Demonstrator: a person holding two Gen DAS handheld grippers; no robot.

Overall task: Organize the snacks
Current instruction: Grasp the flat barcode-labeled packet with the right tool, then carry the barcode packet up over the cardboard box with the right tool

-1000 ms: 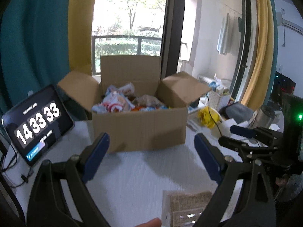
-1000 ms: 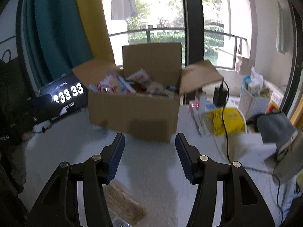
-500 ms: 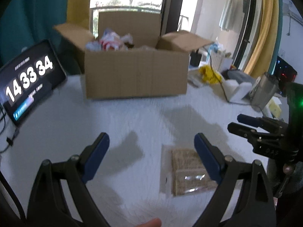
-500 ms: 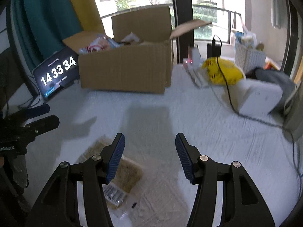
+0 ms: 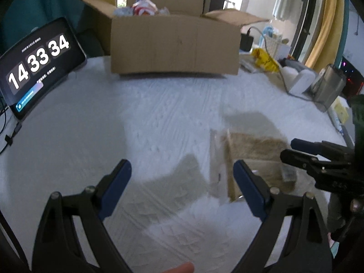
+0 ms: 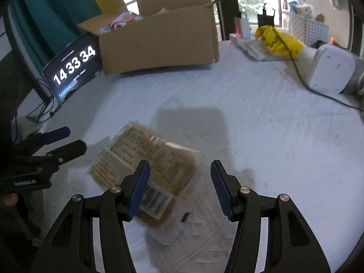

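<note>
Right gripper (image 6: 179,190): jaws spread wide, nothing between the pads, low-centre of the right wrist view. Its left pad sits over the near-right part of the snack packet (image 6: 145,166), a flat clear-wrapped brown slab w/ a barcode label, lying on the white tablecloth (image 6: 261,136), lower-left of centre. Can't tell if the pad touches the wrap or hangs above it; frame is blurred.

Left gripper (image 5: 182,188): also spread open, empty, bottom-centre of the left wrist view. The packet (image 5: 252,157) shows centre-right there, just beyond the right pad, w/ the other gripper's tips at far right.

Risks, as a guess: packet is thin and flat, so pads could skid over the slick wrap or pinch only loose film at the edge and let it drop. Jaws are offset to the packet's right, so closing here prob. misses or catches a corner only. Both grippers sit close to the same packet and could knock each other.

Around: cardboard box (image 6: 159,43) w/ flaps up, snacks already inside, upper centre, well apart from the packet. Clock tablet (image 6: 72,64) upper left. Yellow bag (image 6: 277,39), white device (image 6: 329,68) and black cable (image 6: 302,77) upper right. Cloth between packet and box looks bare; the box's near wall must be cleared.
</note>
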